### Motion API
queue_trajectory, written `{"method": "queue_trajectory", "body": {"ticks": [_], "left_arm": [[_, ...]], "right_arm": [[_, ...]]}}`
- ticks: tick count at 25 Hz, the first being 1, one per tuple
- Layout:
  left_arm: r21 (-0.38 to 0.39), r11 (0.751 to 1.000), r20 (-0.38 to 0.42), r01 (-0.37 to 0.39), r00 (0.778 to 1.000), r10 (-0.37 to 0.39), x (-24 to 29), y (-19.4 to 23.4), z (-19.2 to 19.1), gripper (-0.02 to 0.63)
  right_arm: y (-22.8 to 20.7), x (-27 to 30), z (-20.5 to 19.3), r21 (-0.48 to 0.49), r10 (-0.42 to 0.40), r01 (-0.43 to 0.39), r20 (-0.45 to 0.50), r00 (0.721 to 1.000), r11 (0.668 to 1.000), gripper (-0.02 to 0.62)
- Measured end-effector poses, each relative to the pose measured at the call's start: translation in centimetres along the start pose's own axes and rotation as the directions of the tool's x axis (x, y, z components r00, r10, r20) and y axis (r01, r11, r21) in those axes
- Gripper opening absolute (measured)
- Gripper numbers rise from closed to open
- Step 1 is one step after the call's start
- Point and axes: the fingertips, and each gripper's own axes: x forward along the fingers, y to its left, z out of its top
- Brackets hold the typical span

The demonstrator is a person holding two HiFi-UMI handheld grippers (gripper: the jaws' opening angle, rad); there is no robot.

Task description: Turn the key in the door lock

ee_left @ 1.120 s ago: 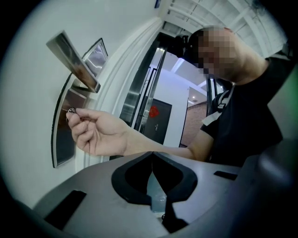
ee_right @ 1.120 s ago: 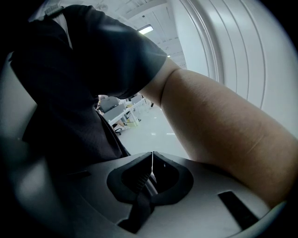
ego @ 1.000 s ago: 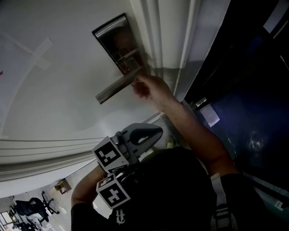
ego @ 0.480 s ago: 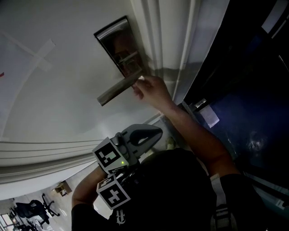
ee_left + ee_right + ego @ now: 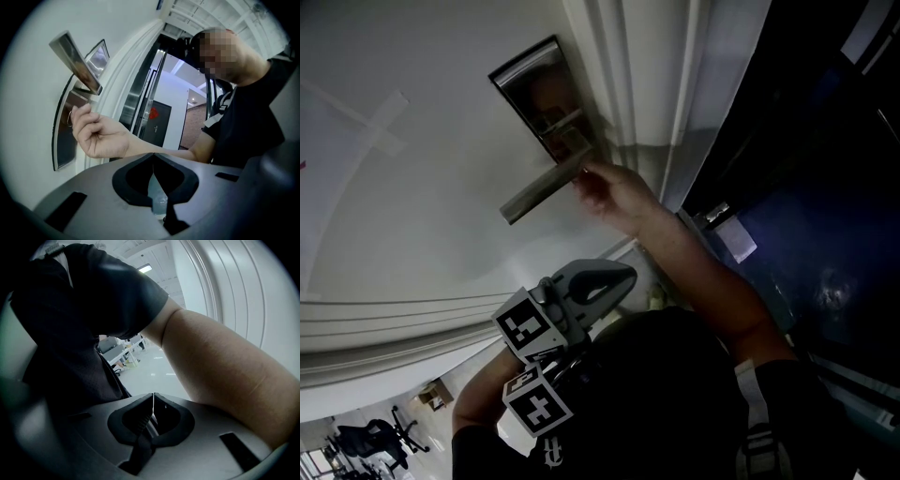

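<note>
A person's bare hand (image 5: 617,190) pinches at the lower end of the metal lock plate (image 5: 532,86), just under the lever handle (image 5: 542,187). I see the same hand (image 5: 96,136) below the handle (image 5: 75,61) in the left gripper view; the key itself is hidden by the fingers. My left gripper (image 5: 153,154) is shut and empty, well short of the lock. It appears as a grey gripper (image 5: 628,272) tucked at the person's side. My right gripper (image 5: 153,394) is also shut and empty, facing the person's forearm (image 5: 225,366).
The white door (image 5: 412,216) has a taped patch (image 5: 380,127) and a moulded frame (image 5: 628,75). A dark glass panel (image 5: 806,187) stands to the right. Two marker cubes (image 5: 527,323) sit against the person's dark shirt (image 5: 675,403). Office chairs (image 5: 366,436) stand far off.
The hand has shifted slightly at the lock, staying under the lever handle. Both grippers stay where they were, shut.
</note>
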Motion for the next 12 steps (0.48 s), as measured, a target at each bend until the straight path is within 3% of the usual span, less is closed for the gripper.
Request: {"method": "queue_trajectory", "body": {"ticks": [12], "left_arm": [[-0.004,1.000,-0.002,-0.002,1.000,0.002,0.02,0.00,-0.22,0.006]], "right_arm": [[0.12,0.08,-0.02,0.002,0.006,-0.006,0.005,1.000,1.000,0.017]]}}
